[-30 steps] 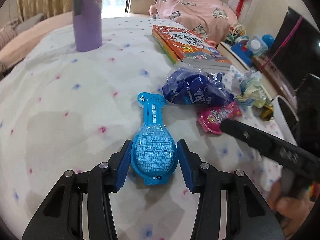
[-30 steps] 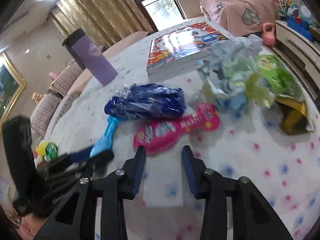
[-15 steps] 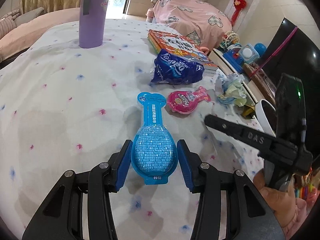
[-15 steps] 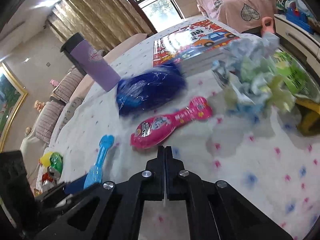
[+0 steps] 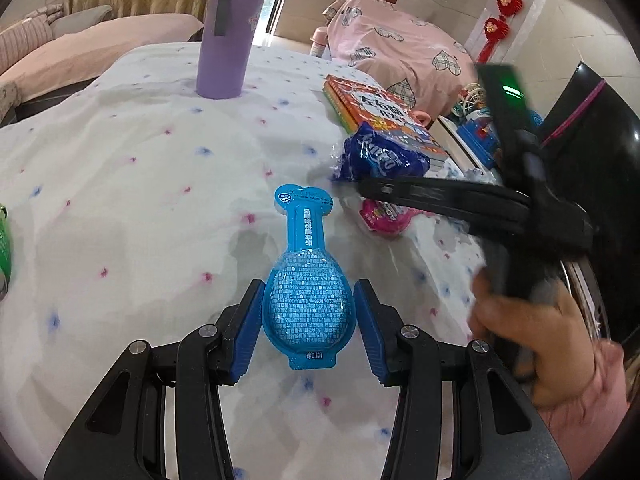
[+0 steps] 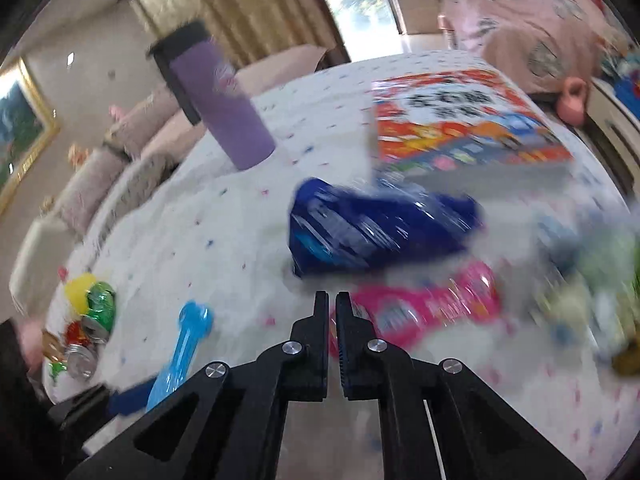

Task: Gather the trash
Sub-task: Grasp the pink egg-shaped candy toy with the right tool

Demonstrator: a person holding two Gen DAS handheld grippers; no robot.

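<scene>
My left gripper (image 5: 308, 312) is shut on a blue spoon-shaped packet (image 5: 307, 280) and holds it over the white dotted tablecloth (image 5: 140, 200). The packet also shows in the right wrist view (image 6: 180, 352). My right gripper (image 6: 332, 304) is shut and empty, its tips just before a pink wrapper (image 6: 424, 308) and a dark blue snack bag (image 6: 376, 228). In the left wrist view the right gripper (image 5: 366, 188) reaches in from the right above the pink wrapper (image 5: 384, 216), beside the blue bag (image 5: 380, 160).
A purple tumbler (image 5: 230, 28) stands at the back of the table. A picture book (image 5: 384, 112) lies at the back right. Crumpled paper and wrappers (image 6: 592, 280) lie at the right. Crushed cans (image 6: 88, 328) sit at the table's left edge.
My right gripper has closed from open and swung left and forward toward the pink wrapper and blue bag. My left gripper keeps hold of the blue packet and has drawn back a little.
</scene>
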